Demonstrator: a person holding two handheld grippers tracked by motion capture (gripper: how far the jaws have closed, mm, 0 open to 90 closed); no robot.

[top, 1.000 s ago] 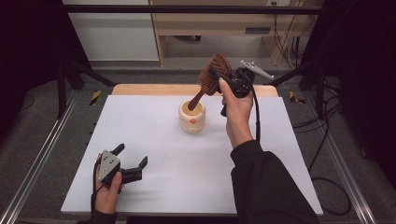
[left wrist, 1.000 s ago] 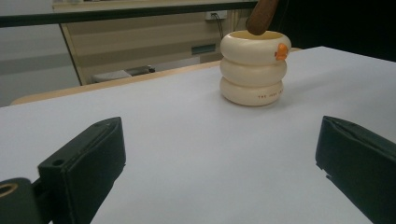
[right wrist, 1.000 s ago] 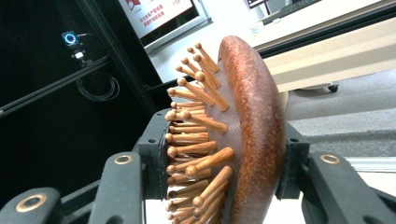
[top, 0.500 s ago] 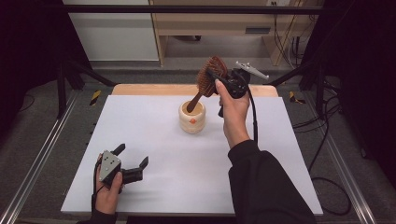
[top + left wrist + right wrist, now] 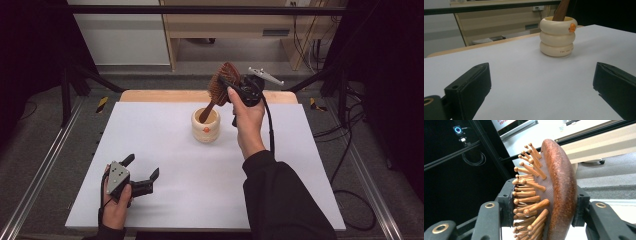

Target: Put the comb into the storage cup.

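A brown wooden hairbrush [image 5: 220, 86] with wooden pins leans with its handle inside a cream ribbed cup [image 5: 206, 126] at the table's back middle. My right gripper [image 5: 227, 86] is shut on the brush head, with the jaws pressing the pin side and the rounded back [image 5: 560, 192]. The cup [image 5: 557, 36] stands upright with a small orange mark on its rim, and the brush handle [image 5: 561, 10] rises out of it. My left gripper [image 5: 142, 172] rests low near the table's front left, open, its black pads [image 5: 469, 87] wide apart and nothing between them.
The white table top [image 5: 175, 165] spreads between the cup and my left gripper. A wooden strip [image 5: 160, 96] edges its far side. A black cable [image 5: 270, 130] trails from my right gripper along the sleeve. Metal rails [image 5: 40, 170] run beside the table.
My right gripper has tilted the brush head slightly while the handle stays in the cup. The left gripper has not moved.
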